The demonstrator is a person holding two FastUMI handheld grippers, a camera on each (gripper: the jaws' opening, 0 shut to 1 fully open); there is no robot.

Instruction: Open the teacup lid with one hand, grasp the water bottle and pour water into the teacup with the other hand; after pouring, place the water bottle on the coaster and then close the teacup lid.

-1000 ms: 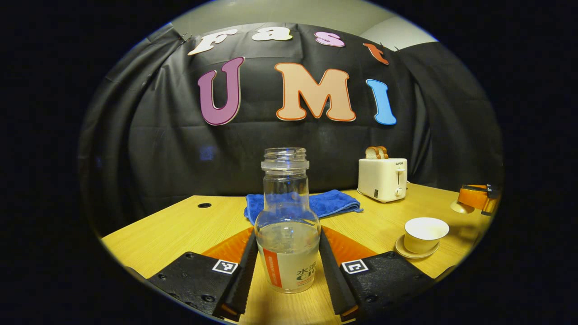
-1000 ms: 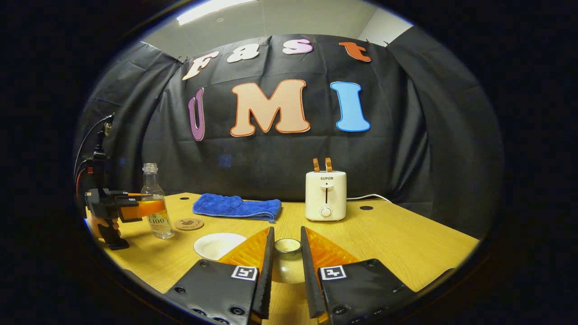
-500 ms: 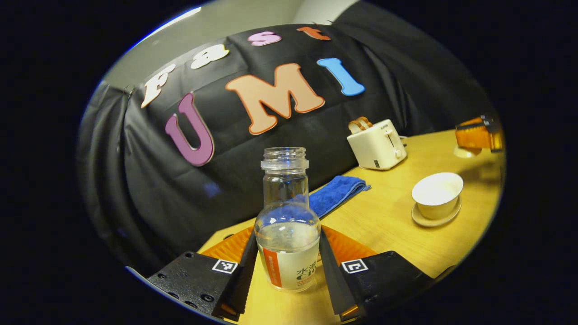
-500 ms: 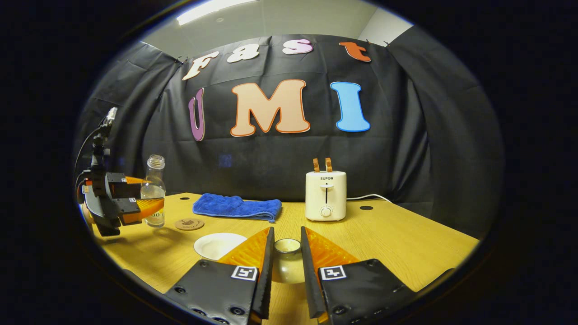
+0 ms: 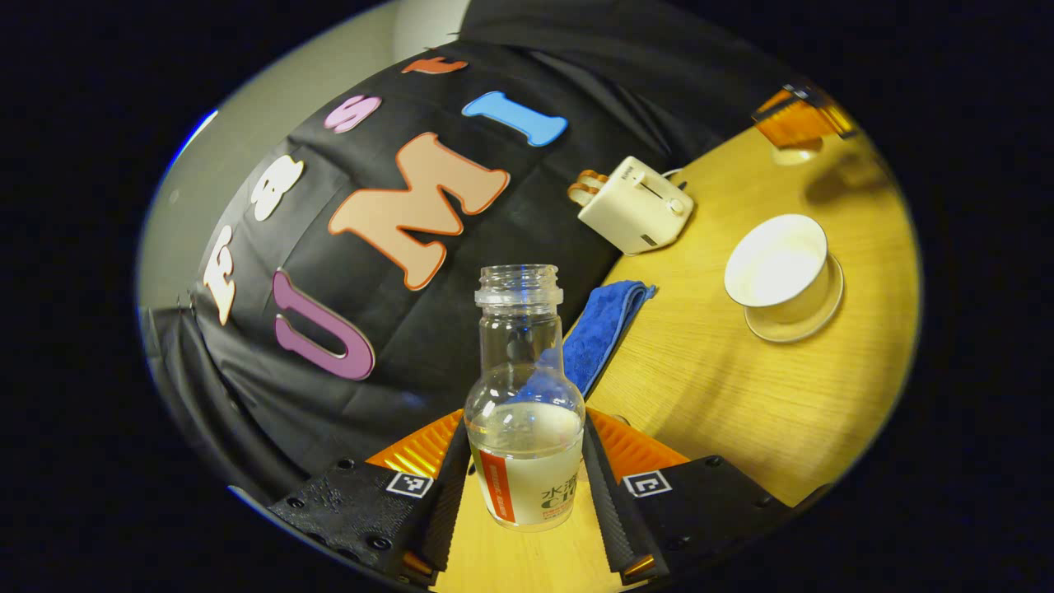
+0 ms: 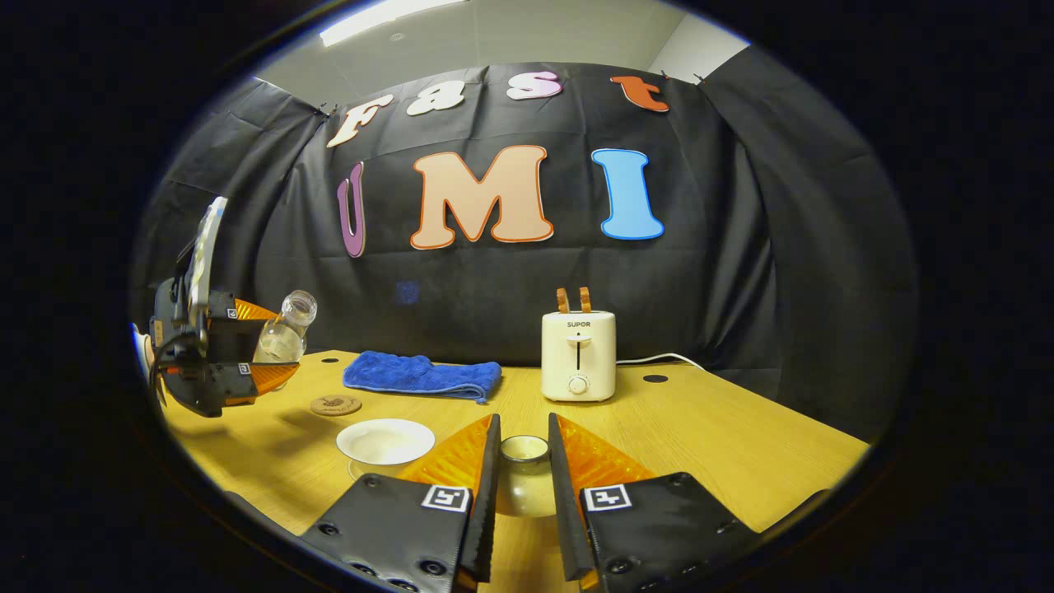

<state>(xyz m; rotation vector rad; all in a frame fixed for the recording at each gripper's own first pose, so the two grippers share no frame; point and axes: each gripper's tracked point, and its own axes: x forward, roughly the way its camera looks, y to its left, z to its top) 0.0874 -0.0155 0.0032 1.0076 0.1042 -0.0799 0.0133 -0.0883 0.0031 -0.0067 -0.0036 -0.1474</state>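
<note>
Left gripper view: left tongs (image 5: 520, 502) clamped on uncapped water bottle (image 5: 524, 412), tilted toward open teacup (image 5: 778, 272) on bench (image 5: 725, 395). Right tongs (image 6: 517, 502) pinching lid (image 6: 524, 479). Pouring step under way, by judgement; next, bottle mouth over cup, then coaster (image 6: 335, 404).

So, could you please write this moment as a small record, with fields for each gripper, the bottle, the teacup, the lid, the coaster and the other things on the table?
left gripper: shut on the water bottle, raised off the table
water bottle: uncapped, partly filled, tilted toward the teacup
right gripper: shut on the teacup lid
teacup: open, white, on its saucer
coaster: bare, beyond the teacup
other things: blue towel, toaster with bread
pouring: no stream visible yet
</note>
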